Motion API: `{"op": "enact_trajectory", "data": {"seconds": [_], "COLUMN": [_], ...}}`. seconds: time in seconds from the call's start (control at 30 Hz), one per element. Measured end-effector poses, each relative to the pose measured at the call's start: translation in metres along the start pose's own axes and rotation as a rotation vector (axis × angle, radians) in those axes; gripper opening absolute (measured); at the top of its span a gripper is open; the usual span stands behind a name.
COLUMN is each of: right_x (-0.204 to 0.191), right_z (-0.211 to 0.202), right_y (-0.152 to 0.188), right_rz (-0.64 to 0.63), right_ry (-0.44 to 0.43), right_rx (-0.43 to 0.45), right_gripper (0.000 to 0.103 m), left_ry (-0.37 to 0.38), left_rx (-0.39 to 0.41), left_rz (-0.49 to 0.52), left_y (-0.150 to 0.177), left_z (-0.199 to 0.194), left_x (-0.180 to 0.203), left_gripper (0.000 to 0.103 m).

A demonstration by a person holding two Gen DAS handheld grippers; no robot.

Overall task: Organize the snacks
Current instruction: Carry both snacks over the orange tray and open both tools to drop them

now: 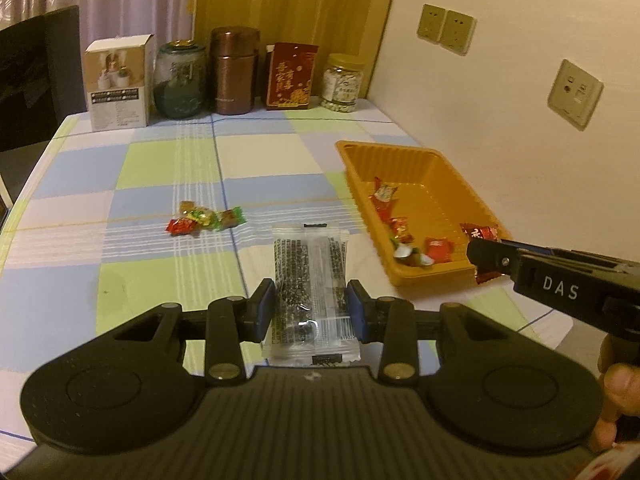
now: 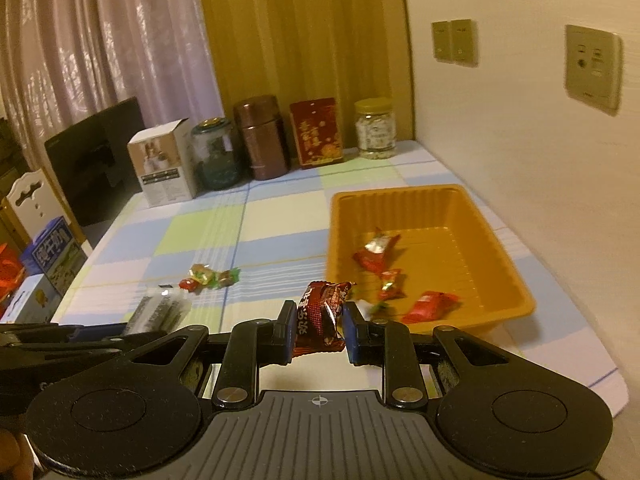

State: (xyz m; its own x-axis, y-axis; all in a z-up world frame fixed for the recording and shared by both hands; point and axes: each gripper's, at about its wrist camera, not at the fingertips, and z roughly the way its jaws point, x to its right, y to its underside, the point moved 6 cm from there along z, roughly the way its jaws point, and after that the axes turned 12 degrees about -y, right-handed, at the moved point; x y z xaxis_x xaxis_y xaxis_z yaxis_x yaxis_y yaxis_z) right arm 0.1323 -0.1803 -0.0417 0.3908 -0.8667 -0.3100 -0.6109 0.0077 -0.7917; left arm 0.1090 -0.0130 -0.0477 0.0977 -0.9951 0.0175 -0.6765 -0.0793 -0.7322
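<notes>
1. Snacks sit in both my fingers: the left gripper point(image 1: 311, 304) is clamped across a clear sesame-bar packet point(image 1: 310, 280), pads pinching it on its two long edges near the lower half; the right gripper point(image 2: 318, 326) is closed tight on a dark red wrapped candy point(image 2: 322, 314), caught by its crinkled middle.
2. Both feel light to judge by size. The packet looks stiff from the bar inside, but its film is slick, so I'd keep the hold across the bar itself, not the flat sealed ends.
3. The candy's foil is soft and crushable; a twisted end would tear or slip, so the body is the safer place.
4. Both are lifted off the checked surface point(image 1: 160, 168), near the orange tray point(image 2: 516, 280), which already holds several red candies point(image 2: 376, 254).
5. A small cluster of mixed candies point(image 1: 204, 220) is left lying loose on the surface, well apart from the tray.
</notes>
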Motion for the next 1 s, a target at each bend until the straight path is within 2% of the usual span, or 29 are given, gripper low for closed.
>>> {"op": "enact_trajectory", "data": {"seconds": [0.53, 1.0], "right_x": [0.047, 0.094], "right_z": [-0.030, -0.037], "right_y": [-0.007, -0.017], "right_rz": [0.054, 0.094], "right_ry": [0.073, 0.143], "right_rx": [0.042, 0.054], "right_gripper": [0.025, 0.025], "left_ry": [0.056, 0.129], "left_rx": [0.011, 0.005], "left_rz": [0.040, 0.079], "left_y": [-0.014, -0.035], "left_z": [-0.002, 0.021], "left_x": [0.040, 0.090], "left_gripper": [0.035, 0.035]}}
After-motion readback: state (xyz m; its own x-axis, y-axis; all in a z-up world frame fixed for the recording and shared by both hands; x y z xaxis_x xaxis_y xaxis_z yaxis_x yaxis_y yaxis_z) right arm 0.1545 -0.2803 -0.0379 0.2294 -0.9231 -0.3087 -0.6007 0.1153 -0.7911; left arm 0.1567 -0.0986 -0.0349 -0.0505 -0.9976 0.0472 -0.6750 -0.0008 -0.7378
